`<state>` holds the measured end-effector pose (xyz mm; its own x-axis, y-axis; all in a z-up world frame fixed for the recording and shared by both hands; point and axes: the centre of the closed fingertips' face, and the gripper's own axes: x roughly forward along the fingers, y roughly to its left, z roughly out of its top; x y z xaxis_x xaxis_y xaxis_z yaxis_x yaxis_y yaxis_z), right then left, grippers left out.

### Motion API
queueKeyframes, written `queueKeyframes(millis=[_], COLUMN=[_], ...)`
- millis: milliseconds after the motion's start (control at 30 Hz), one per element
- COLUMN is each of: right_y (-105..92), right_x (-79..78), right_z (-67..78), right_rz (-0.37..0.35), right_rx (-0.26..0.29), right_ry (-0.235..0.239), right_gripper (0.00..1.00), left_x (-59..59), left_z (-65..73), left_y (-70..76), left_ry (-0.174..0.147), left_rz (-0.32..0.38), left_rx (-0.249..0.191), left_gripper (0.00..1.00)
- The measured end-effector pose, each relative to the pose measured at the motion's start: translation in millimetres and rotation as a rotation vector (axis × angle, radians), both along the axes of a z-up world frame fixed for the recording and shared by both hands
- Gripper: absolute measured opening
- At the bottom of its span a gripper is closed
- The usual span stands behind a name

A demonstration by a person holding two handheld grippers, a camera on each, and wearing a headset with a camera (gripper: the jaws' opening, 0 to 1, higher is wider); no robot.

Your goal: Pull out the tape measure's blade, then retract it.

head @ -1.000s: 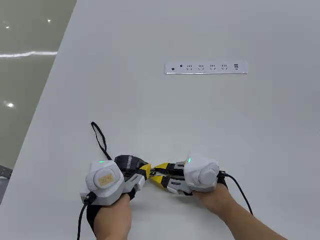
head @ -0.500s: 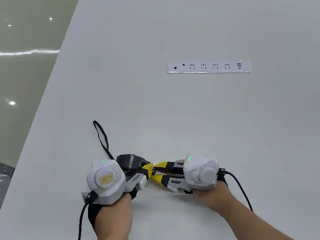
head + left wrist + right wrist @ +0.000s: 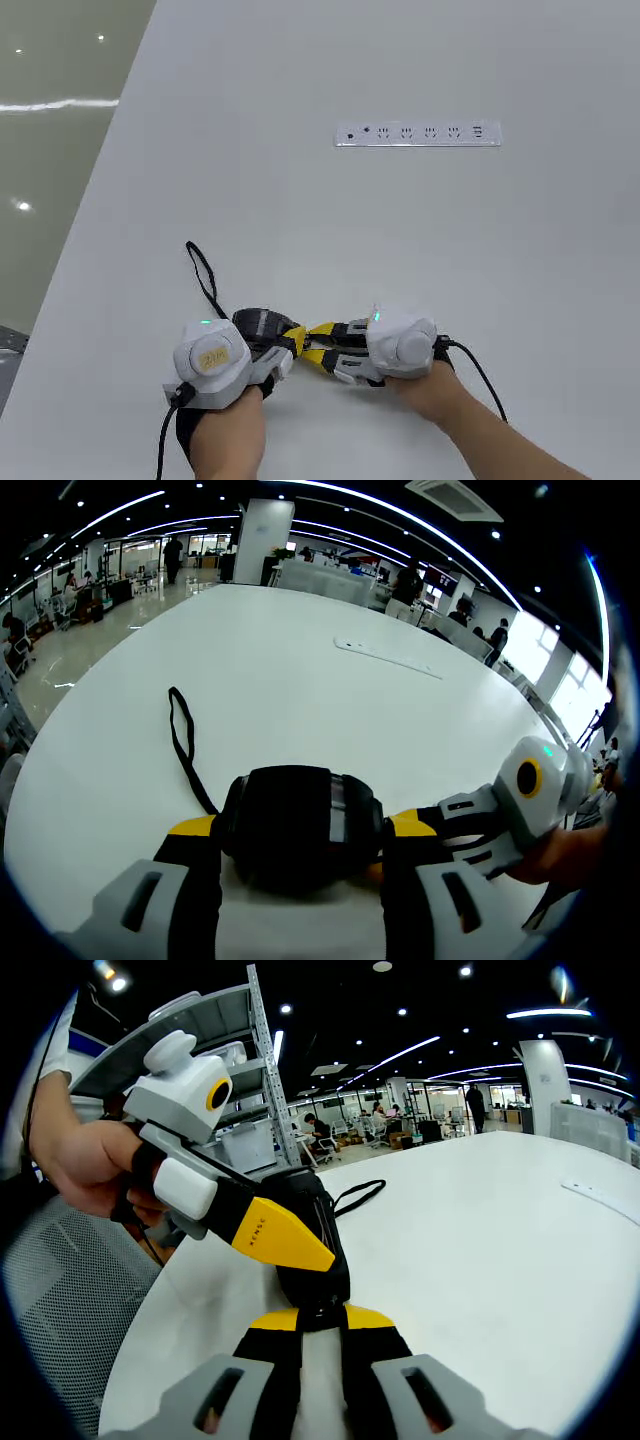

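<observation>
Lower centre: left gripper (image 3: pixel 280 341) clamps tape measure (image 3: pixel 258 323) steady; right gripper (image 3: pixel 312 345), jaws narrow, apparently nips blade tip (image 3: pixel 319 1311) to pull

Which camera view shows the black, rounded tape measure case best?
The left gripper view: the black, rounded tape measure case sits large and central between the jaws of the left gripper, with its black cord strap. The right gripper view shows one end, partly behind a yellow jaw. The head view shows a small dark patch of it.
</observation>
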<state>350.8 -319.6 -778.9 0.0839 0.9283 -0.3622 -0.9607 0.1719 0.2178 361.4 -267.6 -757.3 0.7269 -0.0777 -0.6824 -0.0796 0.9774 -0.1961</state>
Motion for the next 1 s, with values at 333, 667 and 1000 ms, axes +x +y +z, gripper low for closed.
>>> queueKeyframes(millis=[333,667,1000], right_y=[-0.2,-3.2,-2.7], right_x=[-0.3,-1.3,-2.6], right_z=[0.5,2.4,3.9], right_rz=[-0.007,-0.012,-0.014], right_rx=[-0.011,-0.012,-0.006], right_ry=[-0.006,-0.001,0.008], right_gripper=[0.15,0.24,0.29], left_x=[-0.4,-0.2,-1.0], left_z=[0.2,0.1,0.5], left_y=[-0.4,-1.6,0.4], left_ry=[0.006,0.005,0.008], left_rz=[-0.018,-0.080,-0.089], left_rx=[0.007,0.054,0.046], left_gripper=[0.63,0.64,0.67])
